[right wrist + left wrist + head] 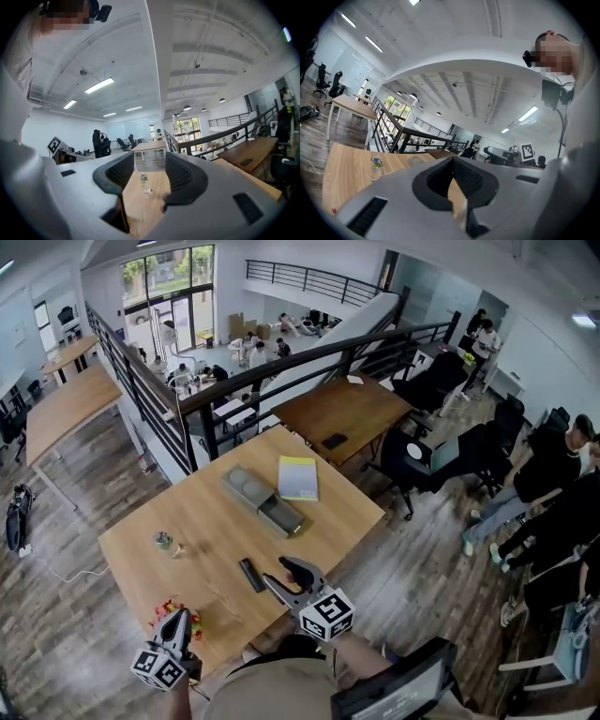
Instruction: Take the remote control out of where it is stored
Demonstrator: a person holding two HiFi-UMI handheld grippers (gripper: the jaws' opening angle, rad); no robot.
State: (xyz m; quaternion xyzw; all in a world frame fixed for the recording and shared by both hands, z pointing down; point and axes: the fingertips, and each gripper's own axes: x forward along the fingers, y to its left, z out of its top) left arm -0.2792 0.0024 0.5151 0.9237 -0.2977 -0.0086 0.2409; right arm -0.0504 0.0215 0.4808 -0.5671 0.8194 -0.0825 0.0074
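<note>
**Item: remote control, out on the worktop**

1. Black, slim rectangular remote control (251, 575). It lies flat on the light wooden worktop (211, 517), just beside the tips of the right tongs (276, 573). It is outside their jaws and well to the right of the left tongs (174, 622).
2. Right tongs. The jaws stand apart with nothing between them. Only bare wood and a far-off bottle show through the gap.
3. Left tongs. These sit at the near edge of the worktop. The pad tips are drawn together and grip nothing.
4. Long grey rectangular storage case (262, 500). It lies beyond the right tongs, past the remote, and the section nearer the tongs is open and dark inside.
5. Yellow-covered book (298, 477). It lies flat just beside the case, on the side farther from the left tongs.
6. Small clear bottle with a green label (165, 542). It stands upright ahead of the left tongs.
7. Cluster of red and orange pieces (169, 607). It lies just beside the left tongs, and what it is cannot be made out.
</note>
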